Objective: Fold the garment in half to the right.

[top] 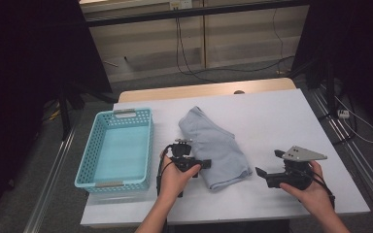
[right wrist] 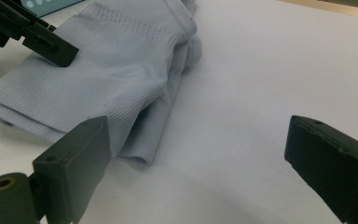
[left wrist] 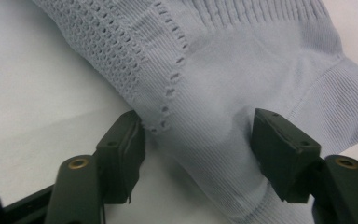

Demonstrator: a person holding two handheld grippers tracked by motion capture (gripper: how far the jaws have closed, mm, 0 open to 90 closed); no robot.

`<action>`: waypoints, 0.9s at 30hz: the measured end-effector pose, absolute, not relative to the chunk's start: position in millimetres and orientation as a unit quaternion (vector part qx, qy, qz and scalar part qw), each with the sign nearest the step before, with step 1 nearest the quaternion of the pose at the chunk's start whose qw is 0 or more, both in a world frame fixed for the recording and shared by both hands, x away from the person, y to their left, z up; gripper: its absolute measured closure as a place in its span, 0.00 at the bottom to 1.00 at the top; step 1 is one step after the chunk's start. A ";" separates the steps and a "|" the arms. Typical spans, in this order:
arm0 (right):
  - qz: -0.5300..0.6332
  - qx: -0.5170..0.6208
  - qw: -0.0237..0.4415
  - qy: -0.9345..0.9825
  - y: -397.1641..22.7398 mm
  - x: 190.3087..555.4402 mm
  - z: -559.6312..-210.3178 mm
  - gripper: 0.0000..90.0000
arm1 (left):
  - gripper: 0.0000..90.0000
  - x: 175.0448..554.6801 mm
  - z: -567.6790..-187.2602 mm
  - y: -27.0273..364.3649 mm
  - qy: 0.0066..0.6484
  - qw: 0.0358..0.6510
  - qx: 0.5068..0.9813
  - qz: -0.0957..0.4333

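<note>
White table (top: 272,121) bears teal basket (top: 116,145) at left, folded pale-blue knit garment (top: 213,145) mid-table just right of it; left gripper (top: 194,164) jaws part-open astride garment's edge, right gripper (top: 267,167) gaping wide nearby on bare table

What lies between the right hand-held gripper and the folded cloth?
Bare white table, seen in the high view, separates the right hand-held gripper from the cloth.

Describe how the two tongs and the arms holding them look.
Both tongs, left and right, are black with blocky rectangular jaws and brass-coloured pivot pins. The right carries a grey three-cornered plate. Black cables trail past the wrists. The forearms are bare, without sleeves.
</note>
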State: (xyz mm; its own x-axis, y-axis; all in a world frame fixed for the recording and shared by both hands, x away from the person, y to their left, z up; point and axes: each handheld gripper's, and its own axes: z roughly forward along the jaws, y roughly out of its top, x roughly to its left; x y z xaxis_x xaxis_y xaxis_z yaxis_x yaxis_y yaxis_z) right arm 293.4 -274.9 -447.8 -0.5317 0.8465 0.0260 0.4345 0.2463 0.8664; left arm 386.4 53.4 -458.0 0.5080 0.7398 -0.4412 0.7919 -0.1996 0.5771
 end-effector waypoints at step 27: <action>0.443 0.422 0.235 0.755 -273.2 293.1 -448.0 0.07 | 0.80 388.7 -456.0 57.7 0.519 0.393 0.753 -0.096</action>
